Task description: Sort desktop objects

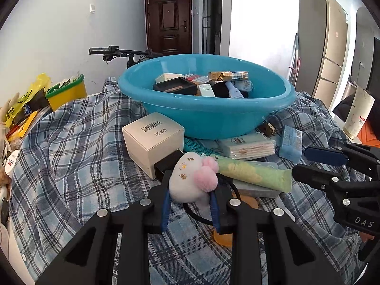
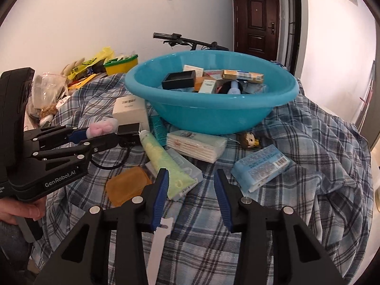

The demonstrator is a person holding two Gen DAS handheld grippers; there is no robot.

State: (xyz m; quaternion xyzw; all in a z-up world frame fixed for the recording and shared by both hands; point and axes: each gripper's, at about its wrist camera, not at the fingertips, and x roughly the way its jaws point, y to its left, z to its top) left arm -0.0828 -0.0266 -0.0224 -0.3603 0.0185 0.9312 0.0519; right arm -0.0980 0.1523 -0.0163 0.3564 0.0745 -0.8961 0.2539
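My left hand-held gripper (image 1: 190, 204) is closed on the plush toy (image 1: 190, 178) (white, with a pink pompom), held just above the plaid tabletop (image 1: 71, 154) in front of the cream box (image 1: 153, 140). Its body reads "GenRobot.AI" in the right wrist view. Further right, the blue basin (image 1: 213, 116) holds small boxes. My right hand-held gripper (image 2: 192, 194) hangs open and empty, with the green tube (image 2: 163, 161) just beside its left finger; "DAS" shows on its side.

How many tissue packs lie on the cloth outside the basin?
1: the tissue pack lies just in front of the blue basin, beside the green tube. Others may be hidden under clutter.
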